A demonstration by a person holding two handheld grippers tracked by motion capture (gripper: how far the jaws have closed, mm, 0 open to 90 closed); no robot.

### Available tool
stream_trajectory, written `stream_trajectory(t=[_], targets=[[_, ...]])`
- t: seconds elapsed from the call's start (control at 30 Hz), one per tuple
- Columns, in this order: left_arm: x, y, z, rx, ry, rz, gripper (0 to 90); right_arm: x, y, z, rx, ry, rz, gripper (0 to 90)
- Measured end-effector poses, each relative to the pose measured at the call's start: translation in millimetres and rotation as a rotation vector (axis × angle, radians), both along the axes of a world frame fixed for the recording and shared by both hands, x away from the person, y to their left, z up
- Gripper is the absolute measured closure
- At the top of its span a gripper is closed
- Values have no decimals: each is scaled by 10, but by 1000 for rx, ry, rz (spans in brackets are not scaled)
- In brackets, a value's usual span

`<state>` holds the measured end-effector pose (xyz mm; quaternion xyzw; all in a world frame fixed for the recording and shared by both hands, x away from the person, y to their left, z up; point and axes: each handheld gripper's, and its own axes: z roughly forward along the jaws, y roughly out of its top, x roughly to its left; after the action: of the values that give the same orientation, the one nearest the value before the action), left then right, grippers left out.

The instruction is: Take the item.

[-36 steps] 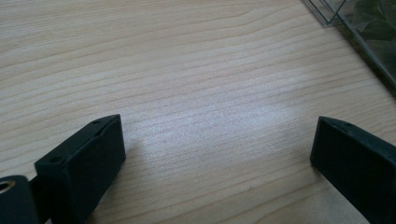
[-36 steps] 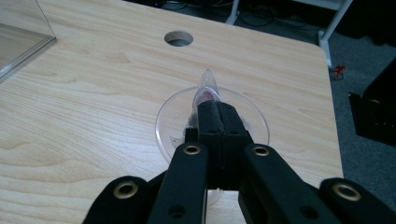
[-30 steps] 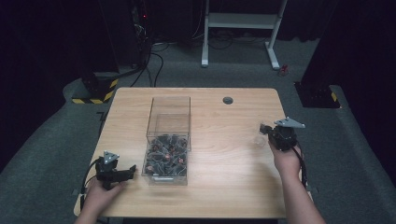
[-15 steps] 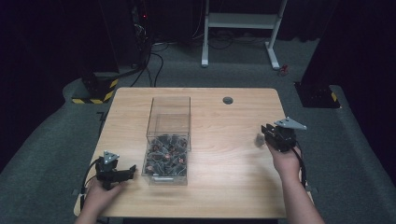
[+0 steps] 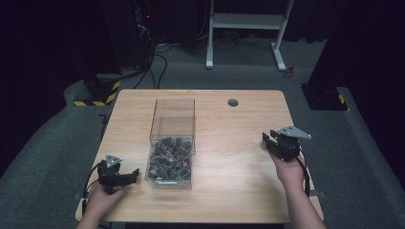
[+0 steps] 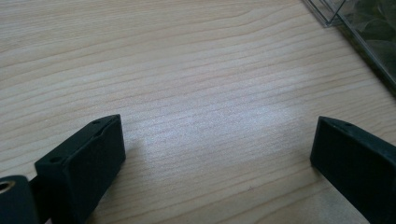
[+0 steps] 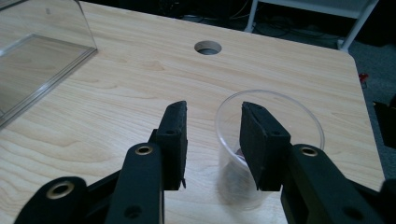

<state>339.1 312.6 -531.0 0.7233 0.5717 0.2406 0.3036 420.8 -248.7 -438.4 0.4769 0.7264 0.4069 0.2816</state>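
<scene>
A clear plastic cup (image 7: 299, 126) stands upright on the wooden table (image 5: 229, 186) at the right, with something small and dark at its bottom. My right gripper (image 7: 212, 112) straddles the cup's left wall, one jaw outside and one inside the rim. Its jaws have just been opening and the pads stand off the wall. In the high view that right gripper (image 5: 267, 140) sits near the table's right edge. My left gripper (image 5: 135, 172) rests low at the front left, open, with bare wood between its fingers (image 6: 88, 154), just left of the clear box (image 5: 173, 125).
The clear box holds several small dark parts (image 5: 169, 157) in its near half. Its corner (image 6: 364, 37) shows at the upper right of the left gripper view, and its wall (image 7: 37, 51) shows in the right gripper view. A cable hole (image 5: 233, 102) lies at the table's back.
The right gripper has shifted a little toward the near edge of the table. The left hand and the box have kept still.
</scene>
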Motion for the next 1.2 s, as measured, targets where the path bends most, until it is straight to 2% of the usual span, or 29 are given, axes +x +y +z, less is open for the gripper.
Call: stream_trajectory(t=[0.6, 0.93, 1.2], targets=[[0, 0, 0, 0, 0, 0, 34, -294, 201, -115, -5, 2, 32, 536], [0, 0, 0, 0, 0, 0, 34, -474, 336, -340, 10, 46, 59, 444], [-3, 1, -1, 0, -1, -3, 34, -633, 467, -538, -1, 87, 96, 357]])
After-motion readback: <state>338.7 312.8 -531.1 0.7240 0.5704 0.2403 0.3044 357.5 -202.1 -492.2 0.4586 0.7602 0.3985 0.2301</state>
